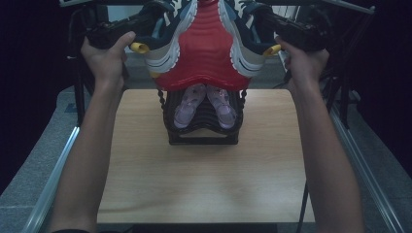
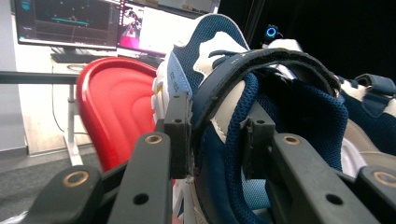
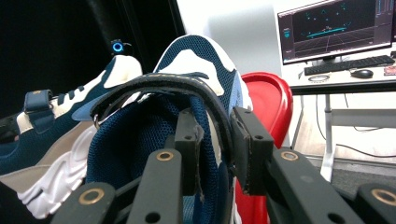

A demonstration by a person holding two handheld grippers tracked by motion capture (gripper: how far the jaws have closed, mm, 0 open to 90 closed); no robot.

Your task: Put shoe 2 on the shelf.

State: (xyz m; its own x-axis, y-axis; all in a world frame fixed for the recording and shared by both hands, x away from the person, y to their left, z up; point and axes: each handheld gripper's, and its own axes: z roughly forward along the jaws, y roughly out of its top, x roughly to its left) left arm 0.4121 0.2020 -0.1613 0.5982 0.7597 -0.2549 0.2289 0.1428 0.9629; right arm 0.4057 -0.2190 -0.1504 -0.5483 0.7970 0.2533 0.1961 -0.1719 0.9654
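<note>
Item one: I am looking down at a light wooden table (image 1: 204, 179), rectangular, with metal rails running along both sides. Item two: a black ribbed shoe rack (image 1: 203, 131) is standing directly on it, toward the far edge, centred. A pair of small pale purple sandals (image 1: 204, 104) is sitting on its lower tier.

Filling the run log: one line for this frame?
left gripper: shut on left navy-white sneaker | right gripper: shut on right navy-white sneaker | both over red rack shelf
</note>
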